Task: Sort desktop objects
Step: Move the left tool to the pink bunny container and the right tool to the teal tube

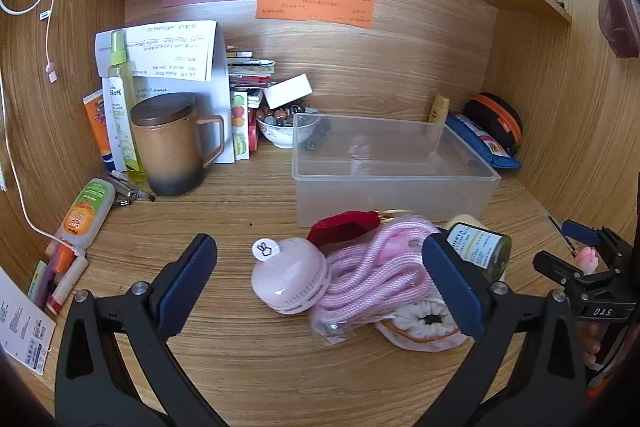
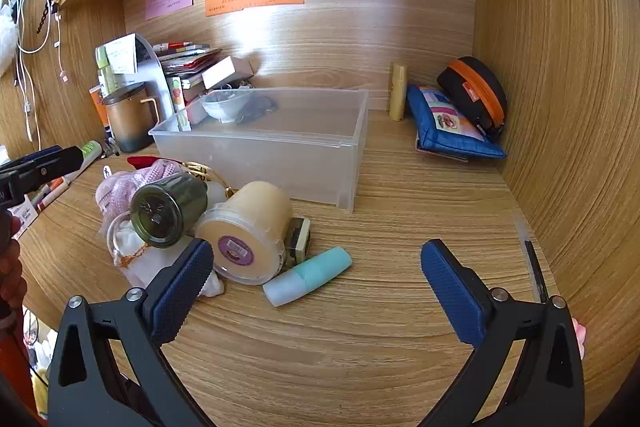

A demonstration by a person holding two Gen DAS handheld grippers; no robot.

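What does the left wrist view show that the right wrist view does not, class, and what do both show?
Only the left wrist view shows the pink round gadget whole, beside the pink cord bundle. Only the right wrist view shows the beige tub on its side and the mint tube lying by it. Both show the clear bin with nothing inside, the brown mug, the dark green jar, and open grippers: left gripper, right gripper.

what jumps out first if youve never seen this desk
The heap of small things at the desk's middle: a coiled pink cord beside a round pale pink gadget, plus a dark green glass jar and a cream tub on their sides. Behind it stands a clear plastic bin. Both tools, left and right, are open.
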